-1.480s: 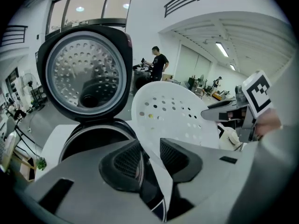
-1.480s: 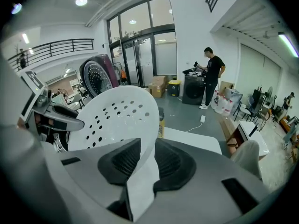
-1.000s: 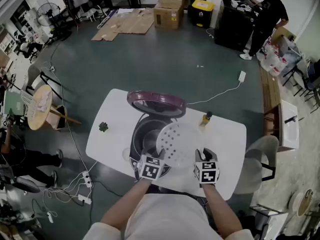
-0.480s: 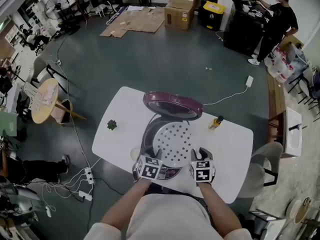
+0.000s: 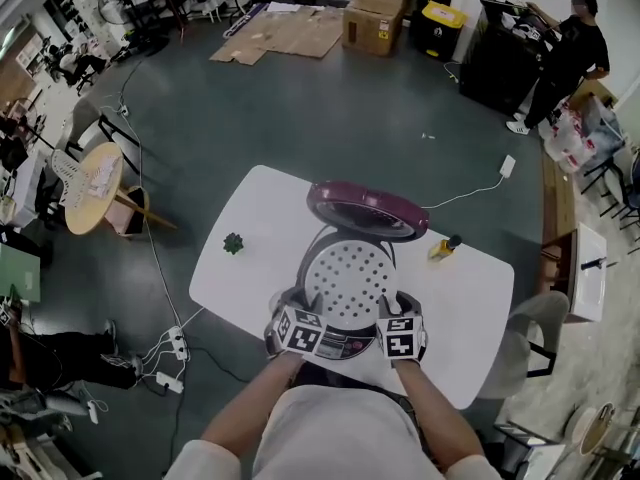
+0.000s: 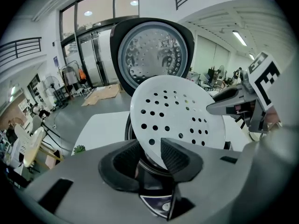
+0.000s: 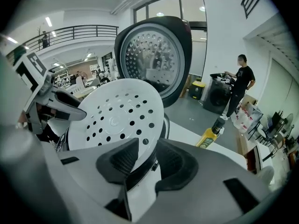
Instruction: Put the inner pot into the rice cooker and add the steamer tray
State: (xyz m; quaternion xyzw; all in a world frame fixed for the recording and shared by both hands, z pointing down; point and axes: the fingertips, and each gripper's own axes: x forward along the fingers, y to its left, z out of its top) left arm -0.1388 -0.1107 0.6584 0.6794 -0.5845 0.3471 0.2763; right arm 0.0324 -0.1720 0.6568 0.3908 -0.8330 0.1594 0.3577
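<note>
1. The steamer tray [image 5: 349, 280] lies over the mouth of the rice cooker [image 5: 343, 347], straight ahead of both your hands. The open lid [image 5: 365, 211] stands behind it. You cannot tell whether the tray is fully seated, and the inner pot is hidden beneath it.
2. Your left hand-held gripper [image 6: 150, 148] is clamped on the tray's near-left rim.
3. Your right hand-held gripper [image 7: 145, 154] has just been opening. The near-right rim lies between its jaws, with a dark gap at the outer pad.
4. Both hands are equally near, one on each side of the cooker's front.
5. Judgement: the tray is round, so it has no long axis. Release by drawing each hand-held gripper back toward you without lifting.
</note>
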